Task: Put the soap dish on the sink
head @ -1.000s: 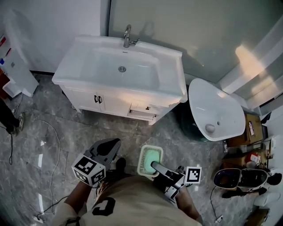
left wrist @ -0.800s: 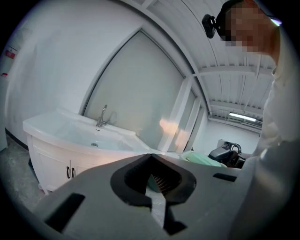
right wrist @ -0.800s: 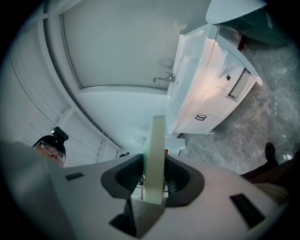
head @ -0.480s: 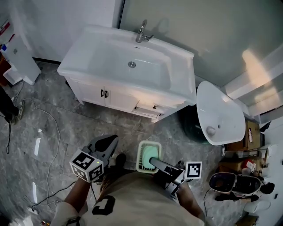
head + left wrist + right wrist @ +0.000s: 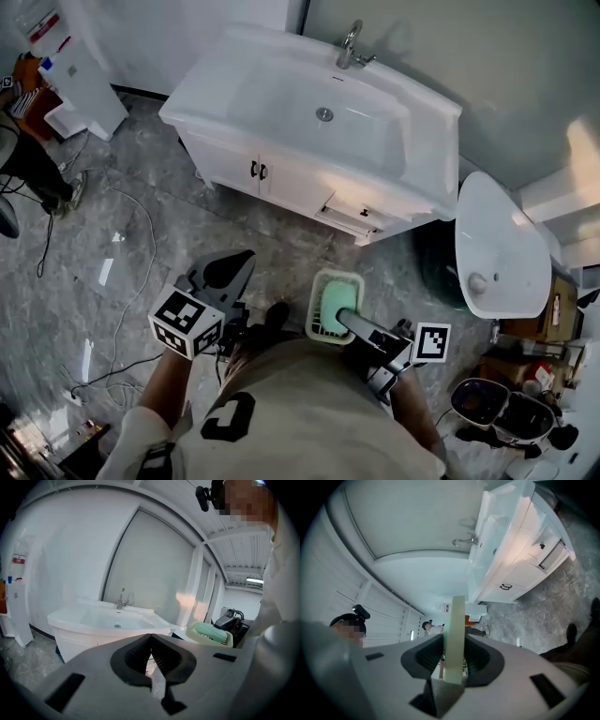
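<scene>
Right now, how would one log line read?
right gripper: shut on soap dish | left gripper: shut, empty | sink: ahead, not reached

Head view looks steeply down; all three views share the sink (image 5: 272, 94).

Pale green soap dish (image 5: 316, 311), perhaps mint soap (image 5: 339, 302), white sink (image 5: 272, 94), grey marbled floor (image 5: 141, 187), black-and-white marker cube (image 5: 186, 323)

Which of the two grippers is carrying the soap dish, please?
The right gripper: its jaws clamp the rim of the pale green soap dish, while the left gripper is shut and empty.
</scene>
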`<state>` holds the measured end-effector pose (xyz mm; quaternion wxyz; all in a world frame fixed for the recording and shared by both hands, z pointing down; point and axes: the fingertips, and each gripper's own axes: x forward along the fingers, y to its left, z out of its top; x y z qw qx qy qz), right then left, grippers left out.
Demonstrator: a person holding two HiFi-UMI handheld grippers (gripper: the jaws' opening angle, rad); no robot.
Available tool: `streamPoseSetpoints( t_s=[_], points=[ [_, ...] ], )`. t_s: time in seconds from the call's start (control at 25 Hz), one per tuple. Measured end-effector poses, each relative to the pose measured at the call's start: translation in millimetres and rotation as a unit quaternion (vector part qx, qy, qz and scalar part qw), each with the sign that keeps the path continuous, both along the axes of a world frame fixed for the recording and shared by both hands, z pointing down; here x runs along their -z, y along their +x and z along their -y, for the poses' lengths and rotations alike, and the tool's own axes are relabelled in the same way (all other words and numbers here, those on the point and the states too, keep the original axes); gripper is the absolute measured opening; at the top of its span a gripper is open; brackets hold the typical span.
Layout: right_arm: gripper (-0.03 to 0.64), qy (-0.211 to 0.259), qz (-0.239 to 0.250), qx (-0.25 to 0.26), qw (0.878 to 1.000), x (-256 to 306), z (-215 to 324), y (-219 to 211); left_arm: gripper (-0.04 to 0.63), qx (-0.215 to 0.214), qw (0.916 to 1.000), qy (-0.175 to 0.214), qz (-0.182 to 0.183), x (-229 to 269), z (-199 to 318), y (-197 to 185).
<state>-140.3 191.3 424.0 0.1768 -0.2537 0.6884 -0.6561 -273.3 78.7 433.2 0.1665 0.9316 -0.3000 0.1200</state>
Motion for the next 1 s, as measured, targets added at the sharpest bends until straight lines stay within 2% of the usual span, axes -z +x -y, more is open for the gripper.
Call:
streamPoseSetpoints(
  t_s=[0.2,0.32,0.6,0.72,0.88,1.0],
  points=[
    [0.129,0.007,0.020,0.002,1.000,3,7,25,0.018,0.003,0.9999,0.002,0.015,4,-1,26],
    [0.129,0.014,0.030,-0.001,0.999,4,10,48,0.018,-0.016,0.9998,-0.001,0.011,6,-8,65],
    [0.129,0.023,0.046,-0.005,0.999,7,15,116,0.018,-0.084,0.9965,-0.007,0.003,12,-37,183],
    [0.129,0.027,0.053,-0.010,0.998,7,17,148,0.018,-0.091,0.9958,-0.008,0.004,18,-42,224],
    [0.129,0.028,0.065,-0.009,0.997,3,19,182,0.018,-0.097,0.9945,-0.024,0.032,13,-50,260],
    [0.129,0.029,0.070,0.000,0.997,1,19,201,0.018,-0.084,0.9959,-0.012,0.032,11,-51,283]
  ],
)
